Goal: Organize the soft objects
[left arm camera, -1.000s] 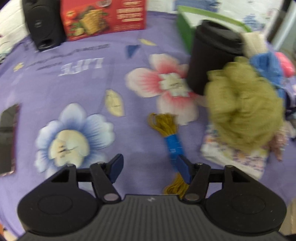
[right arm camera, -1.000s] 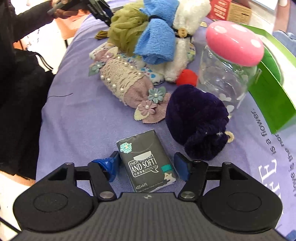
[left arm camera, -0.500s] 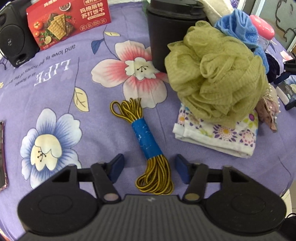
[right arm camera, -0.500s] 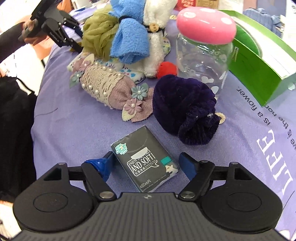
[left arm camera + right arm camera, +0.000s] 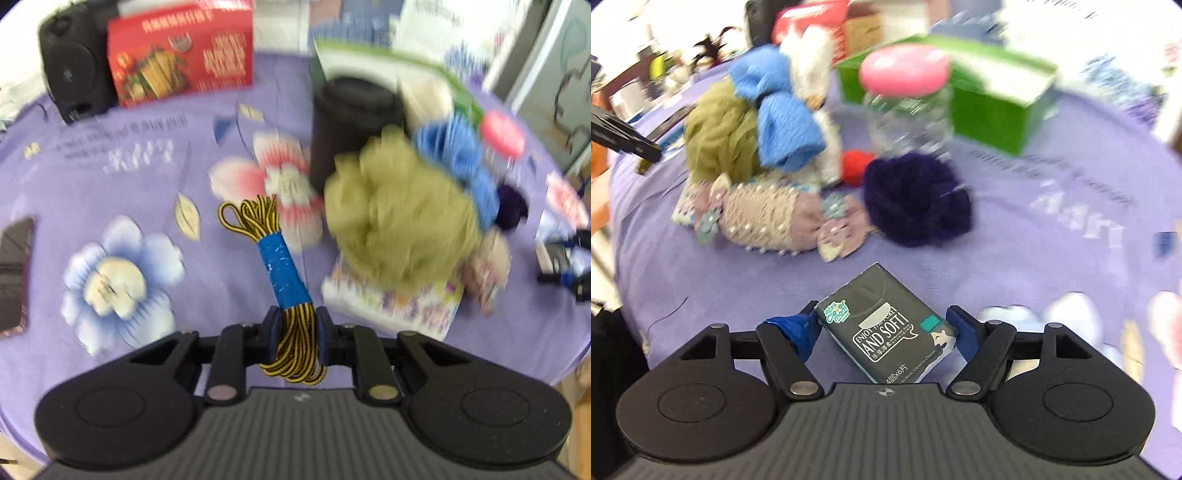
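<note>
One purple flowered tablecloth [image 5: 110,177] covered the whole table, and everything lay on it. One green box [image 5: 993,110] stood open at the far side, with one red carton [image 5: 181,66] and one black speaker [image 5: 74,74] further along the back edge. One black cup [image 5: 351,122] stood upright beside the soft pile.

That pile held one olive mesh sponge [image 5: 399,221], one blue towel [image 5: 783,122] and one white plush toy [image 5: 816,74] bunched together, the sponge resting on one folded flowered cloth [image 5: 391,299]. One lace pouch [image 5: 764,218] with pearls lay in front of them, touching one dark purple pom-pom [image 5: 916,199]. One glass jar [image 5: 908,118] with a pink lid stood behind the pom-pom, and one small red ball [image 5: 855,164] sat between the plush toy and the pom-pom.

The left gripper [image 5: 295,334] was clamped on one bundle of yellow-black cord [image 5: 269,258], its two fingers pressing the cord just below the blue wrap. The right gripper [image 5: 886,330] had both fingers against the sides of one dark tissue pack [image 5: 886,325], holding it near the table's front edge. One phone [image 5: 14,269] lay at the left edge.
</note>
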`<act>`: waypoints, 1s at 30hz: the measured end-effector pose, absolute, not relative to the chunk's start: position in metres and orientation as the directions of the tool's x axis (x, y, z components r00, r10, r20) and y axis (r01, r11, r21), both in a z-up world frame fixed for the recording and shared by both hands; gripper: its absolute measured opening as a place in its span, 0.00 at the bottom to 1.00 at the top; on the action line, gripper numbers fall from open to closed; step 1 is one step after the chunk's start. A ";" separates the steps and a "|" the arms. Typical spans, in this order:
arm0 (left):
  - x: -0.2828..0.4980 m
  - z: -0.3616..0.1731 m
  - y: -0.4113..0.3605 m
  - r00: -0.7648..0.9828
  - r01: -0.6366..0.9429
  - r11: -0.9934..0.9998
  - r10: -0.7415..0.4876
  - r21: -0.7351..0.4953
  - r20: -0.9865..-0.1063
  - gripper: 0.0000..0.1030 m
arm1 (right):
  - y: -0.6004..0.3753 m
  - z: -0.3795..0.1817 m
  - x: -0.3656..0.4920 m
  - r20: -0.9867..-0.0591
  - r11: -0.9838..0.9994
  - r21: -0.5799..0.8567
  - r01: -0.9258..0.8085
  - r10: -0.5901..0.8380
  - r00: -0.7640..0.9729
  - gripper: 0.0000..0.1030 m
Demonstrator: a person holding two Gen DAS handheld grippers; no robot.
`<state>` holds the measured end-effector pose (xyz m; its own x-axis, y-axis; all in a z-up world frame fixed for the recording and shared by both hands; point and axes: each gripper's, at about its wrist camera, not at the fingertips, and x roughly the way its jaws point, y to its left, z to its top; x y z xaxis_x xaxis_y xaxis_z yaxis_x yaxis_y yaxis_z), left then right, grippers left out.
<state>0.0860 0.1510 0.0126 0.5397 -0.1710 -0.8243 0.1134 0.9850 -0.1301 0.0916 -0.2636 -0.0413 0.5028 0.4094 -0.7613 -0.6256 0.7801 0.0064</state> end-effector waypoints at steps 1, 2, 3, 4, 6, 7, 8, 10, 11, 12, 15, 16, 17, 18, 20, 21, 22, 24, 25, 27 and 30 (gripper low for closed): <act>0.089 0.024 0.154 0.558 0.117 0.983 -0.184 -0.142 -0.809 0.15 | -0.265 -0.033 0.087 -0.748 0.787 -0.011 -0.617 0.403 0.527 0.57; 0.094 0.034 0.156 0.577 0.127 0.980 -0.198 -0.153 -0.793 0.15 | -0.267 -0.024 0.084 -0.730 0.794 -0.034 -0.607 0.395 0.557 0.57; 0.100 0.044 0.157 0.598 0.134 0.978 -0.206 -0.157 -0.774 0.15 | -0.271 -0.014 0.083 -0.715 0.798 -0.063 -0.600 0.383 0.585 0.57; 0.108 0.054 0.156 0.614 0.149 0.977 -0.215 -0.156 -0.759 0.15 | -0.274 -0.003 0.084 -0.696 0.803 -0.086 -0.589 0.375 0.613 0.57; 0.128 0.075 0.149 0.655 0.194 0.971 -0.235 -0.140 -0.718 0.15 | -0.279 0.019 0.093 -0.650 0.819 -0.114 -0.563 0.367 0.666 0.57; 0.138 0.085 0.143 0.672 0.219 0.968 -0.242 -0.124 -0.700 0.15 | -0.282 0.030 0.097 -0.625 0.826 -0.129 -0.548 0.361 0.692 0.57; 0.149 0.094 0.137 0.687 0.248 0.963 -0.254 -0.110 -0.681 0.15 | -0.283 0.042 0.106 -0.596 0.832 -0.147 -0.534 0.357 0.720 0.57; 0.178 0.107 0.123 0.701 0.285 0.953 -0.281 -0.103 -0.656 0.15 | -0.279 0.064 0.130 -0.545 0.842 -0.168 -0.512 0.354 0.760 0.57; 0.194 0.112 0.117 0.698 0.314 0.943 -0.306 -0.107 -0.647 0.15 | -0.277 0.073 0.146 -0.522 0.849 -0.164 -0.502 0.357 0.775 0.57; 0.210 0.117 0.109 0.695 0.335 0.935 -0.326 -0.113 -0.641 0.15 | -0.273 0.080 0.164 -0.501 0.855 -0.155 -0.495 0.364 0.785 0.57; 0.263 0.118 0.083 0.680 0.365 0.924 -0.347 -0.112 -0.646 0.15 | -0.253 0.091 0.222 -0.478 0.857 -0.120 -0.501 0.393 0.786 0.57; 0.280 0.116 0.075 0.673 0.368 0.923 -0.349 -0.114 -0.652 0.15 | -0.245 0.090 0.242 -0.485 0.852 -0.107 -0.512 0.405 0.775 0.57; 0.297 0.112 0.067 0.663 0.377 0.919 -0.354 -0.115 -0.659 0.15 | -0.238 0.088 0.259 -0.489 0.850 -0.094 -0.518 0.414 0.768 0.57; 0.314 0.107 0.059 0.657 0.372 0.921 -0.350 -0.116 -0.668 0.15 | -0.230 0.083 0.277 -0.498 0.846 -0.083 -0.526 0.422 0.757 0.58; 0.346 0.094 0.048 0.631 0.367 0.923 -0.342 -0.121 -0.697 0.16 | -0.213 0.069 0.312 -0.519 0.839 -0.043 -0.542 0.445 0.730 0.58; 0.361 0.085 0.044 0.617 0.363 0.924 -0.337 -0.123 -0.711 0.16 | -0.210 0.062 0.325 -0.517 0.835 -0.016 -0.549 0.464 0.720 0.59; 0.374 0.078 0.040 0.604 0.356 0.927 -0.326 -0.120 -0.727 0.19 | -0.205 0.054 0.339 -0.524 0.831 0.018 -0.556 0.481 0.702 0.59; 0.393 0.066 0.037 0.594 0.330 0.939 -0.287 -0.097 -0.751 0.47 | -0.199 0.042 0.361 -0.552 0.837 0.076 -0.542 0.488 0.676 0.59; 0.399 0.063 0.037 0.607 0.307 0.947 -0.271 -0.093 -0.747 0.62 | -0.196 0.040 0.367 -0.549 0.844 0.092 -0.528 0.486 0.680 0.59; 0.402 0.061 0.039 0.616 0.304 0.947 -0.277 -0.102 -0.738 0.62 | -0.196 0.040 0.369 -0.515 0.843 0.109 -0.527 0.501 0.695 0.59; 0.399 0.063 0.043 0.625 0.303 0.947 -0.285 -0.110 -0.727 0.62 | -0.194 0.045 0.369 -0.492 0.843 0.101 -0.529 0.504 0.710 0.60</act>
<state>0.3993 0.0432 0.0631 0.6253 -0.2845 -0.7267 0.3031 0.9466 -0.1098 0.3692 -0.1939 0.0454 0.7097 0.5038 -0.4924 -0.5285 0.8429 0.1006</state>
